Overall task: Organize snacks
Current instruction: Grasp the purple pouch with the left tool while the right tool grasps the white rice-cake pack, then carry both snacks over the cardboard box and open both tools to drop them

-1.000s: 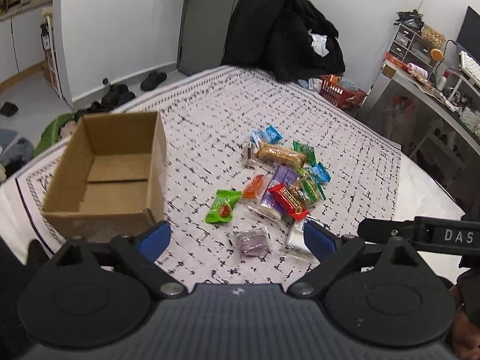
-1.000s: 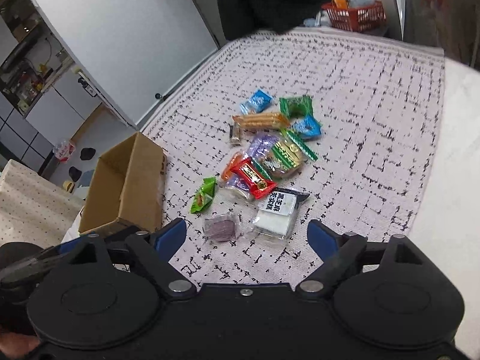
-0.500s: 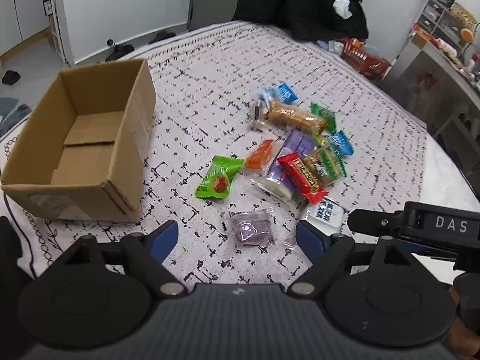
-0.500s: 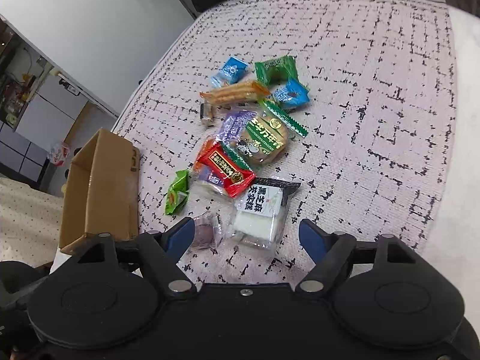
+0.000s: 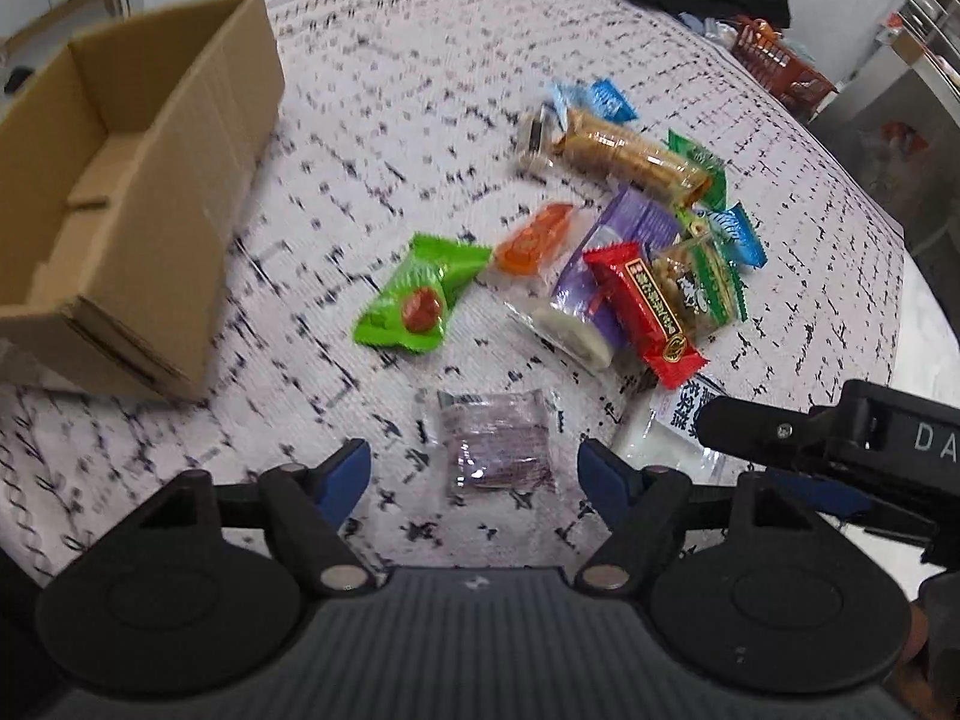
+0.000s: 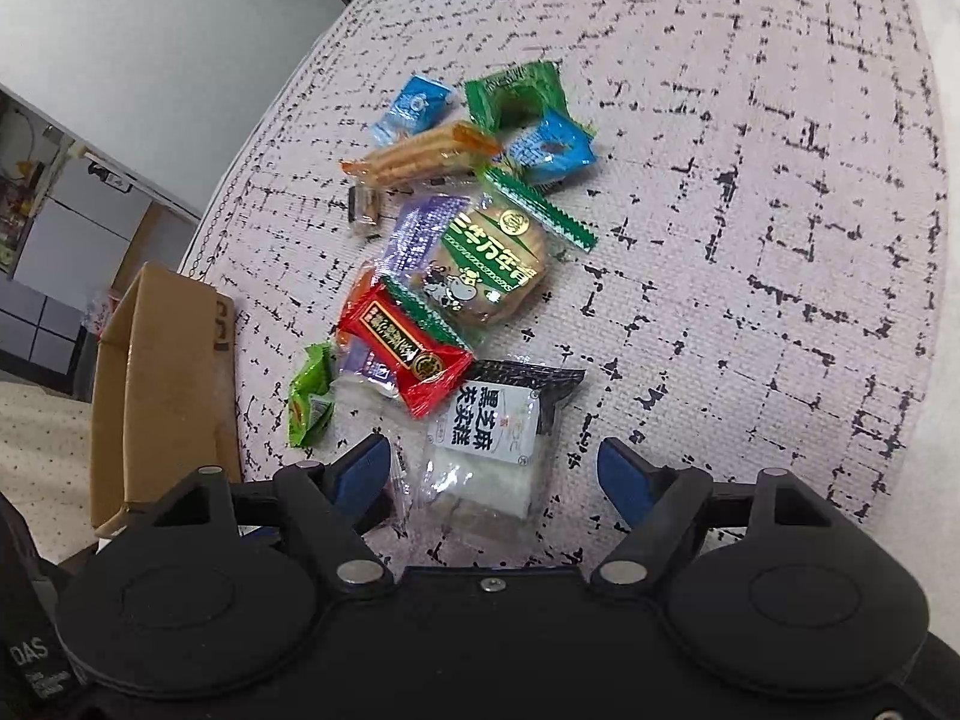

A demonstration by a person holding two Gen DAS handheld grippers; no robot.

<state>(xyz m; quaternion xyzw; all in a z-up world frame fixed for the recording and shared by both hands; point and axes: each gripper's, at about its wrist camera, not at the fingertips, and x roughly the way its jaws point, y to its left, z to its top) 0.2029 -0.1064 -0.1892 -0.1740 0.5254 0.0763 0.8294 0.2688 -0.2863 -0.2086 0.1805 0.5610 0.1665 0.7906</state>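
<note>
Your snacks lie in a loose heap on the patterned cloth (image 6: 750,240) covering the desk. Nearest your left claw (image 5: 474,471) sits a clear packet with a purple sweet (image 5: 498,441), lying between its 2 blue-tipped fingers, which are spread wide and hold nothing. Just past it lie a green packet (image 5: 423,300), an orange packet (image 5: 534,237), and a red bar (image 5: 645,309) resting on a purple wrapper (image 5: 624,246). A long cracker sleeve (image 5: 630,156) and 2 blue packets lie at the far side of the heap.

Your right claw (image 6: 495,471) is also spread wide and empty, with a white cake packet (image 6: 489,444) lying between its fingers. Beyond that packet is the round biscuit pack (image 6: 489,267), touching the red bar.

The cardboard box (image 5: 138,192) stands open on the cloth to the left of the heap, near the green packet but apart from it. A red basket (image 5: 774,63) sits beyond the far edge.
</note>
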